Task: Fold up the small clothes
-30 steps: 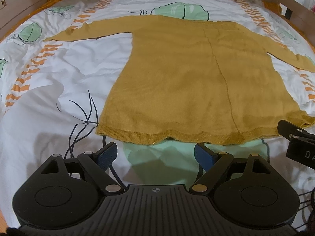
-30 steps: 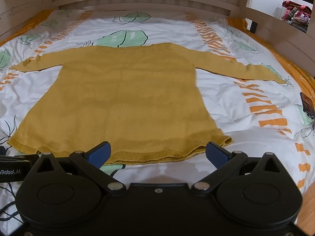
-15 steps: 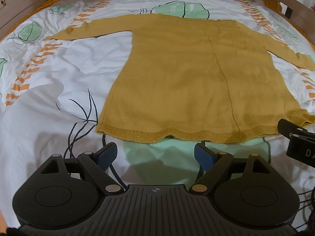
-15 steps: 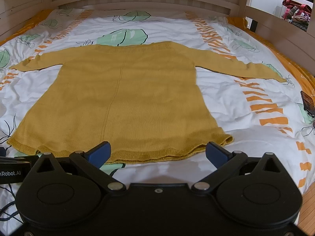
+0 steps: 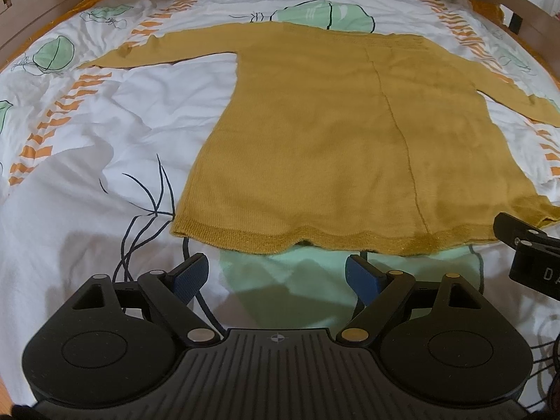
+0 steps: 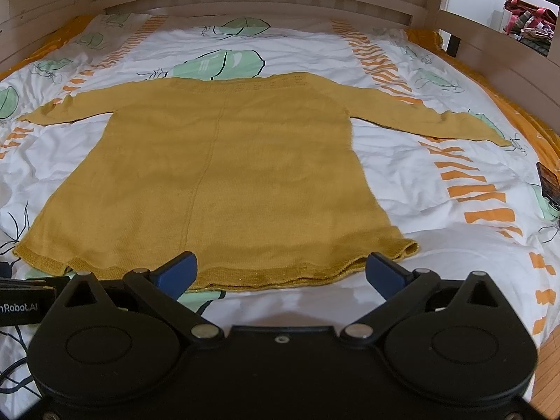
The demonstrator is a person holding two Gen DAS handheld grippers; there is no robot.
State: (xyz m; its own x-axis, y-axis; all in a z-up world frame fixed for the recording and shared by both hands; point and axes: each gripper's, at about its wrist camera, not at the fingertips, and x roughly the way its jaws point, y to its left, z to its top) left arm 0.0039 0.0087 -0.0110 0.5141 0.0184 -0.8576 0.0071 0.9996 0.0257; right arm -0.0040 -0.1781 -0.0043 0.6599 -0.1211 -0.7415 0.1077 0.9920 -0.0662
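Observation:
A mustard-yellow knit sweater (image 5: 350, 133) lies flat on the bed, both sleeves spread out, hem toward me; it also shows in the right wrist view (image 6: 224, 175). My left gripper (image 5: 276, 274) is open and empty, just short of the hem, left of its middle. My right gripper (image 6: 280, 273) is open and empty, its fingertips over the hem near the right corner. The right gripper's side (image 5: 528, 252) shows at the right edge of the left wrist view.
The bed cover (image 5: 87, 161) is white with green leaves and orange stripes, wrinkled at the left. A wooden bed frame (image 6: 245, 3) rings the far side. A dark small object (image 6: 547, 182) lies at the bed's right edge.
Both grippers have risen or drawn back slightly; the sweater sits a little lower and nearer in both views. Nothing was grasped.

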